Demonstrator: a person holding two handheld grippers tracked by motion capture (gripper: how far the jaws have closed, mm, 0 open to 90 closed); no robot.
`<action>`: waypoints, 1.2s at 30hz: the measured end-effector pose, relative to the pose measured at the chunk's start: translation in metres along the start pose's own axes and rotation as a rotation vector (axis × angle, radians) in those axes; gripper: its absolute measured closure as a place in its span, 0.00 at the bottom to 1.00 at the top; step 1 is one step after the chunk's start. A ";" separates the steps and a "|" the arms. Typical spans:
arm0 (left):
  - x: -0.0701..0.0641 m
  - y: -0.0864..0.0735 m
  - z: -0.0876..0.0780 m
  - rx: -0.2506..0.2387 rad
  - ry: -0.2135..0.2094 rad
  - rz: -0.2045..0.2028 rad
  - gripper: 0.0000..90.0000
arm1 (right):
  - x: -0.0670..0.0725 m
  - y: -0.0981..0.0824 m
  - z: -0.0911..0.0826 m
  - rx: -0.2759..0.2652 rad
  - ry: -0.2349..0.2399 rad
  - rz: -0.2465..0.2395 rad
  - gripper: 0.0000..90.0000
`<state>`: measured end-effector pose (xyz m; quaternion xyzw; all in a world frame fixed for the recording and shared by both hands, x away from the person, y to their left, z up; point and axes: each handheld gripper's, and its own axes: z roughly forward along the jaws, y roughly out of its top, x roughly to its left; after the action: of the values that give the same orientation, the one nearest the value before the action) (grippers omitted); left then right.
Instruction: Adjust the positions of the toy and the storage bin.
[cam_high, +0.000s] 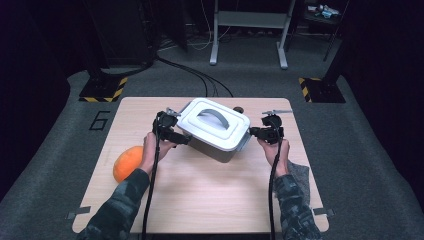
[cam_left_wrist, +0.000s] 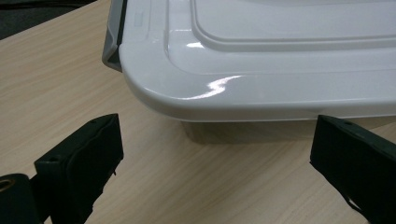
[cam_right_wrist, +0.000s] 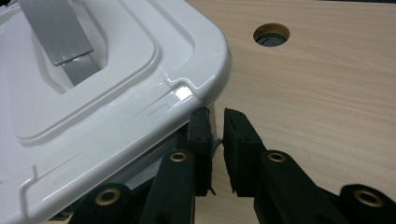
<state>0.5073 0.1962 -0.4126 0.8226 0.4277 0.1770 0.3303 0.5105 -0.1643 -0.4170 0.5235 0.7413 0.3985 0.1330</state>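
Table (cam_high: 200, 200) fills the frame's middle; the white-lidded box (cam_high: 214, 129) sits at upper centre. The left gripper (cam_high: 172, 131), jaws wide, faces its left end. The right gripper (cam_high: 262, 132), jaws nearly closed, pinches something thin under the lid edge, perhaps a latch; better to pull gently there.

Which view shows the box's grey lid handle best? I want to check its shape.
The high view: the whole grey handle arches across the white lid, seen from above. The right gripper view shows just one end of the handle, cut off at the top edge. The left gripper view shows the lid's rim up close.
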 end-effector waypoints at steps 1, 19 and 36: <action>-0.001 -0.001 -0.002 -0.004 -0.003 0.005 0.02 | 0.000 0.000 -0.001 -0.002 -0.012 -0.014 0.82; -0.044 -0.037 -0.019 -0.034 -0.098 0.064 0.00 | 0.026 0.027 -0.013 -0.021 0.080 -0.222 0.20; -0.061 -0.107 0.006 0.042 -0.144 0.083 0.00 | 0.076 0.065 0.027 0.012 0.131 -0.377 0.47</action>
<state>0.4134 0.1880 -0.4918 0.8570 0.3719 0.1219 0.3351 0.5392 -0.0766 -0.3701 0.3494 0.8356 0.3951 0.1535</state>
